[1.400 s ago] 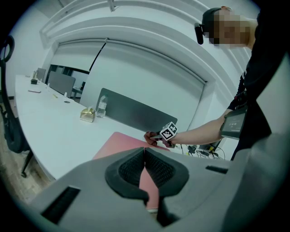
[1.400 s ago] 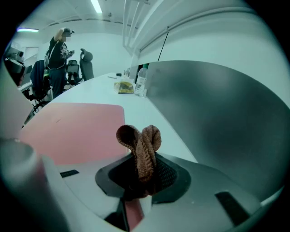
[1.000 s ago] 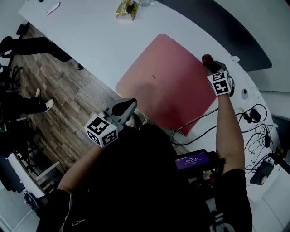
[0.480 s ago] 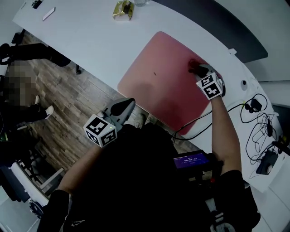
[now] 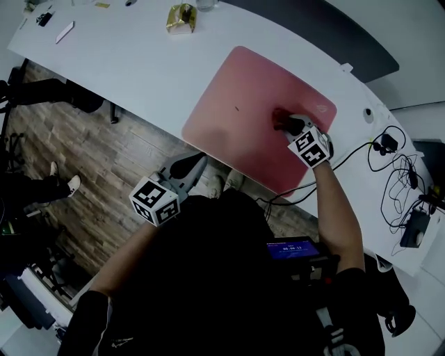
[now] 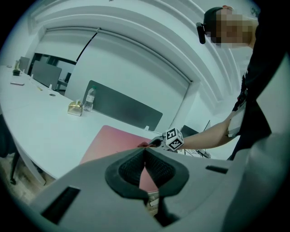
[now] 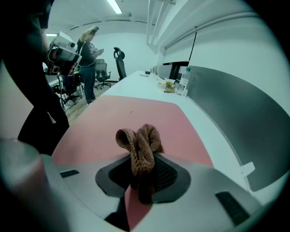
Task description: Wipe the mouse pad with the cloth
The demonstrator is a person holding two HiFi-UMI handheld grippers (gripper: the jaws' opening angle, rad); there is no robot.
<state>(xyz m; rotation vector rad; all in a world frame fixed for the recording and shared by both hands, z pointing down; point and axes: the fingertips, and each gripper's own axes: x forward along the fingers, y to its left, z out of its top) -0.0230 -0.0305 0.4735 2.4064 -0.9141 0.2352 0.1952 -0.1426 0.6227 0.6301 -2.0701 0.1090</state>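
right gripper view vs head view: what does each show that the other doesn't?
Only the right gripper view: the right gripper with its jaws shut on the bunched brown cloth, and a person standing near office chairs in the background. Only the head view: the left gripper held off the table over the wooden floor, and cables at the table's right end. Both: the pink mouse pad, the white table, the gold packet, and the cloth over the pad.

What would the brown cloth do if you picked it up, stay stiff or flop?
Probably flop: the cloth bunches into soft folds where the right gripper pinches it. It looks thin, so likely light. Its rough knit likely grips the mouse pad rather than slipping.
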